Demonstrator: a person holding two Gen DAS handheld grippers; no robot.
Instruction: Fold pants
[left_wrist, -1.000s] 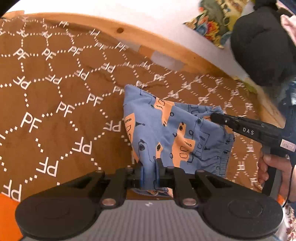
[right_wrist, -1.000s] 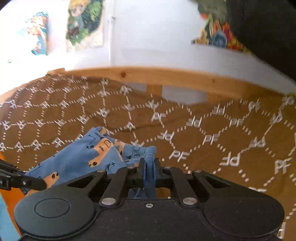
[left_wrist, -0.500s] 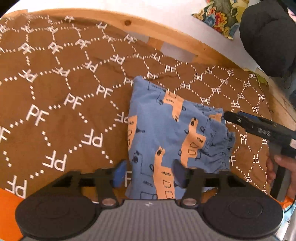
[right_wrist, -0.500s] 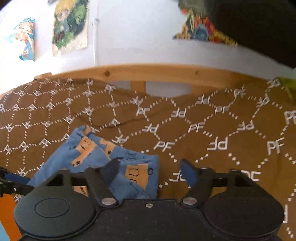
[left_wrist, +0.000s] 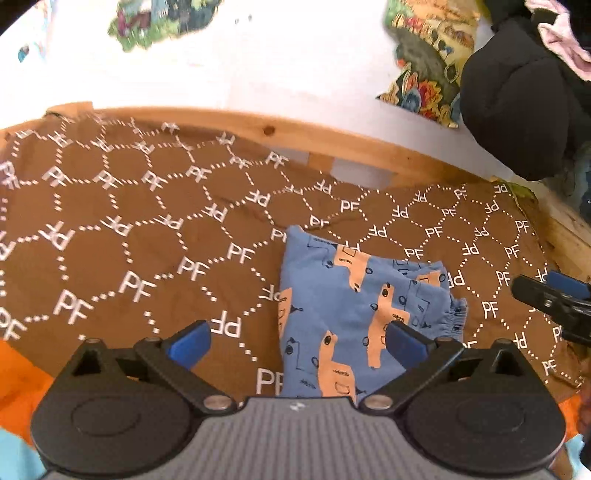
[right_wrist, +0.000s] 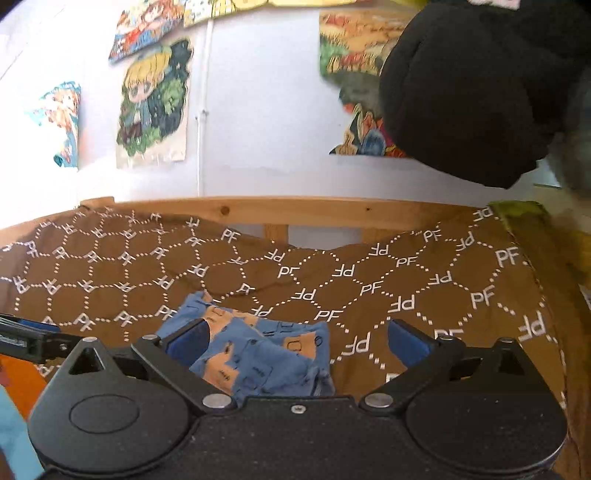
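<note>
Right hand-held gripper (right_wrist: 297, 341) jaws opening wide, nothing pinched; folded blue pants (right_wrist: 258, 354) lying on the brown PF-print cover (right_wrist: 406, 291), partly between the pads.
</note>
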